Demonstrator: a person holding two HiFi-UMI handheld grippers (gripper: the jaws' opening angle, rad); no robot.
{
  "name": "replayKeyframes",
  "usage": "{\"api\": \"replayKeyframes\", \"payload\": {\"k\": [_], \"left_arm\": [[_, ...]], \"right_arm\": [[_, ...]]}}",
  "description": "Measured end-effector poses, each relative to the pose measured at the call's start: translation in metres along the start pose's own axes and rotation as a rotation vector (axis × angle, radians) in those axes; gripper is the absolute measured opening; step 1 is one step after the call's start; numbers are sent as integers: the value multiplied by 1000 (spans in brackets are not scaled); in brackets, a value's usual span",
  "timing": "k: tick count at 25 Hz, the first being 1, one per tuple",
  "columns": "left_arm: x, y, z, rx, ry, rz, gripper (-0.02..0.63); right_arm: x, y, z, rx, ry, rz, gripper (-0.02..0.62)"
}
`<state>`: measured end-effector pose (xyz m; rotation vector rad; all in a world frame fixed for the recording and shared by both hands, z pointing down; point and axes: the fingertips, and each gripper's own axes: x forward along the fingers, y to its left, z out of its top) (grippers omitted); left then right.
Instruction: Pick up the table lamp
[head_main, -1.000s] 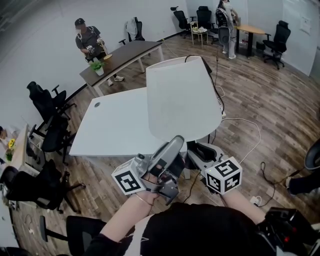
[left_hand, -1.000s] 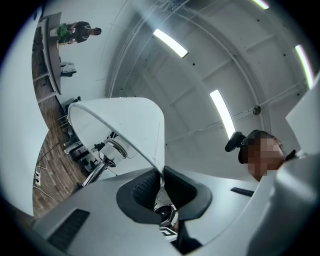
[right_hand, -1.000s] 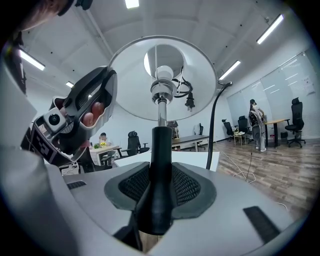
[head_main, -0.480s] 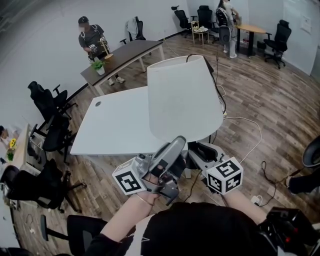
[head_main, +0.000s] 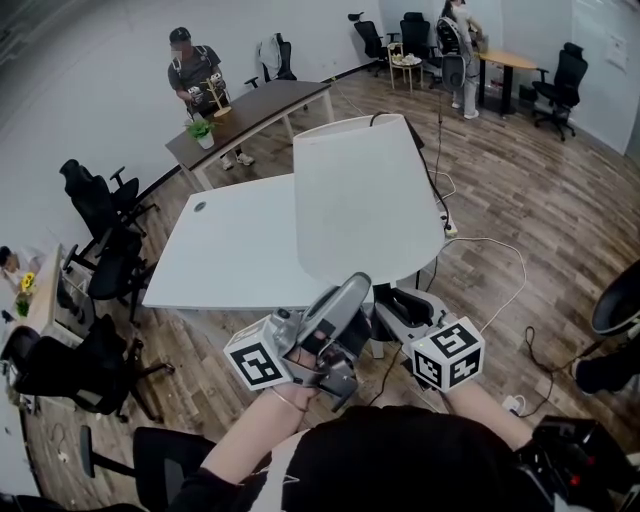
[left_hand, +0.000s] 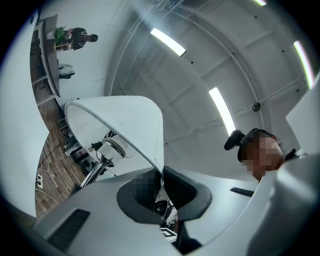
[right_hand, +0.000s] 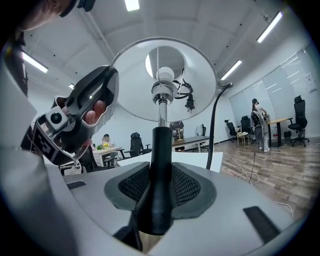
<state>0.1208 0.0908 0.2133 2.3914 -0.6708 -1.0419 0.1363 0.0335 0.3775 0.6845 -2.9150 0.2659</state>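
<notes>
Standing at the far left of the head view, black chairs (head_main: 100, 215) line the wall beside a white bench (head_main: 230, 250). Above them, in the upper left, a person (head_main: 195, 72) stands behind a dark bench (head_main: 262, 105) that carries a small plant (head_main: 200, 128).

Low and left of centre, the left gripper (head_main: 350, 290) reaches up to the lamp (head_main: 365, 195). In the left gripper view its fingers (left_hand: 186, 192) are pressed together on the lower rim of the white shade (left_hand: 125, 125), with the thin edge running straight down between the pads.

The lamp fills the middle of the head view, held up in both grippers, and its shade covers the near right corner of the white bench. Its base cannot be seen.

Right of centre and just under the shade sits the right gripper (head_main: 398, 302). In the right gripper view its fingers (right_hand: 189, 187) are clamped on the black stem (right_hand: 161, 150), which rises to the bulb (right_hand: 165, 75) inside the shade. A black cord (right_hand: 216, 120) hangs at the stem's right.

Further right in the head view, a pale cord (head_main: 505, 255) trails over the wood floor (head_main: 540, 190). Another person (head_main: 455, 50) stands among more chairs in the upper right.
</notes>
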Motion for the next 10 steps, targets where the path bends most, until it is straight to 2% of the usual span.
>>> {"api": "replayKeyframes", "payload": {"k": [10], "left_arm": [[-4,7,3,6,11,23,26]], "right_arm": [[11,1,-2,-5,1,19,149]]}}
